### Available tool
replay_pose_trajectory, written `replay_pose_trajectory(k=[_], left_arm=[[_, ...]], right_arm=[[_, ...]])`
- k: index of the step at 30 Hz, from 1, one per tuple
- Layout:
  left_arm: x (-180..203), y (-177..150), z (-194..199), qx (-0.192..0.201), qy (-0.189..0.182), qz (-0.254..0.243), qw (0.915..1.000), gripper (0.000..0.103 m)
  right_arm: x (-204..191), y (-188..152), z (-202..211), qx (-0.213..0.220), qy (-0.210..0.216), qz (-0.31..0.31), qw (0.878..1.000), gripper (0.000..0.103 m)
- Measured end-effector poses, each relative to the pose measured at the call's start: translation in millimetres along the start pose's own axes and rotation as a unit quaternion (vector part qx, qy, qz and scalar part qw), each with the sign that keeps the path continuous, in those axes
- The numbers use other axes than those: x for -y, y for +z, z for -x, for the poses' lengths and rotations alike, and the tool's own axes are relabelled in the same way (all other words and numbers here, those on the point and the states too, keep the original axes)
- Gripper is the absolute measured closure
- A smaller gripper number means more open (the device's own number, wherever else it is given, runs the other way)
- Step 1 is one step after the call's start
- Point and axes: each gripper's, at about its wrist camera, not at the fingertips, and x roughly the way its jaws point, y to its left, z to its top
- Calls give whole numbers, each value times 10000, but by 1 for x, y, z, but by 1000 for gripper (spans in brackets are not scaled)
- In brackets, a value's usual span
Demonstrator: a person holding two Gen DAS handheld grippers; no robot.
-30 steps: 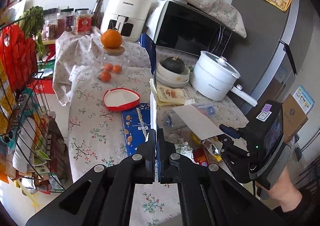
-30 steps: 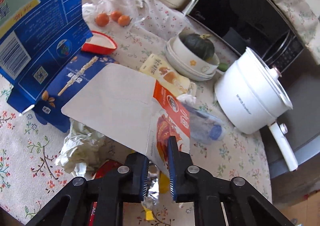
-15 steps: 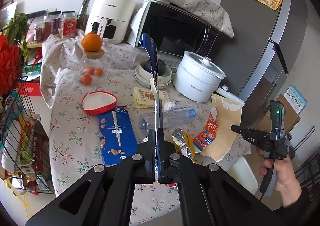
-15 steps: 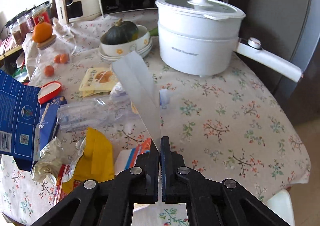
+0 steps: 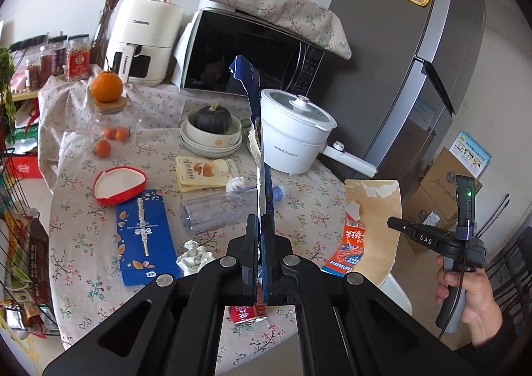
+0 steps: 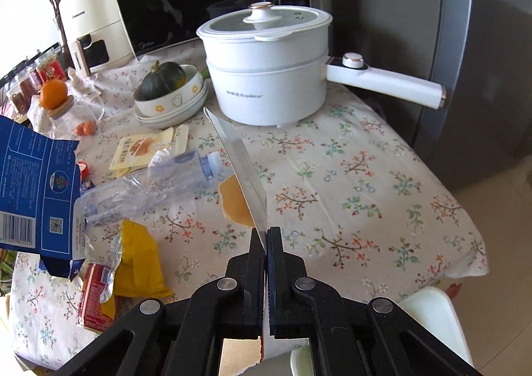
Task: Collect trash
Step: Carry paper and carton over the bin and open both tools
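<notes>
Beyond the table edge (image 5: 335,176) — right tongs (image 6: 266,236) pinch torn carton (image 6: 244,169).

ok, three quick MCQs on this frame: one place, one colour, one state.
1. Where does the green squash sit?
A in the top bowl of a stack
B on the microwave
C in the pot

2. What colour is the carton piece held by the left gripper?
A yellow
B blue
C green

3. What state is the right gripper in?
A open, empty
B shut on a flattened carton
C not in view

Key: 1 A, the bowl cradles it; 2 B, blue print shows; 3 B, the flattened carton is pinched at its edge.
</notes>
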Motion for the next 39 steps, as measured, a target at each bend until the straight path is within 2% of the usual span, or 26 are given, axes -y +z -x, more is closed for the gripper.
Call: replay_pose_trajectory(k=[12,16,22,27,33,39], left_arm=[[67,-25,-36,-611,-786,-332,9945,103],[96,-35,-49,-780,-984,-556,9905,103],[139,-56,-72,-1109,-1247,-857,9823,103],[173,-75,-91,-1350,-1391,-1116,9747,103],[208,-103,-119,-1638,-1509,-1416,9645,103],[226,-131,-151,-1917,-1427,-1626,9573,103]], right_arm=[[65,-42,45,-150,-281,-236,9992,103],[86,-59,58,-226,-423,-277,9985,103],[123,-84,57,-573,-675,-514,9947,103],[150,-101,52,-768,-759,-755,9913,103],[162,-113,42,-1002,-860,-806,9880,103],[170,-119,42,-1099,-962,-827,9858,103]])
